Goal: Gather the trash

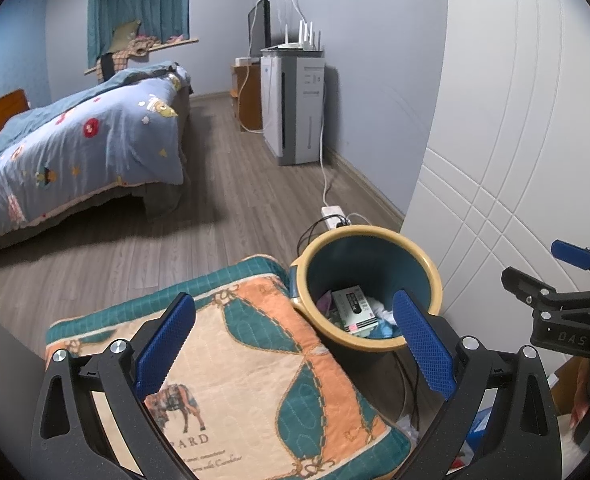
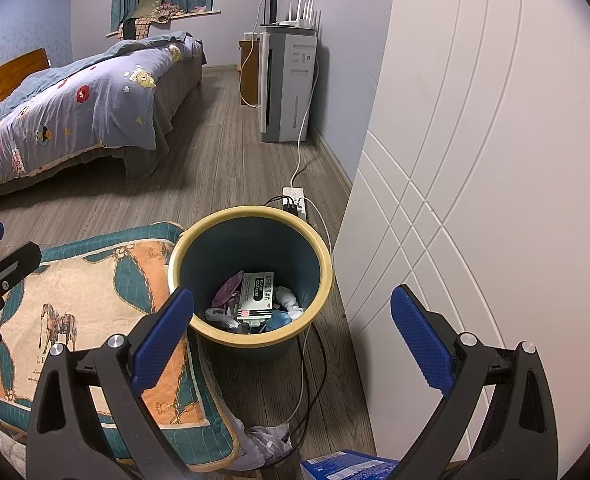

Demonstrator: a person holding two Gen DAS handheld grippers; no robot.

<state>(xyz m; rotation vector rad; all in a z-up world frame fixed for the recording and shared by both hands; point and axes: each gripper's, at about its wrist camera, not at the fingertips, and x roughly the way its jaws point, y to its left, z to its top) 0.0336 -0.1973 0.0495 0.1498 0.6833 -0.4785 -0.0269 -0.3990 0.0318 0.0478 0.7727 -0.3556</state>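
Both claws, left claw [image 1: 295,344] and right claw [image 2: 291,344], are held wide open and empty. The bin [image 2: 323,280] is centred ahead of the right claw, nearer it; remaining trash [image 2: 267,444] lies lower centre.

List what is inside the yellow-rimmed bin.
The bin holds a white medicine box, purple wrapper, white tissue and blue scrap; anything beneath them is hidden.

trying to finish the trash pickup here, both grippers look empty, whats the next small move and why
Probably lower the right gripper toward the crumpled whitish scrap on the floor in front of the bin. Both grippers are open and empty, the bin already holds a box and wrappers, and that scrap lies loose by the cables.
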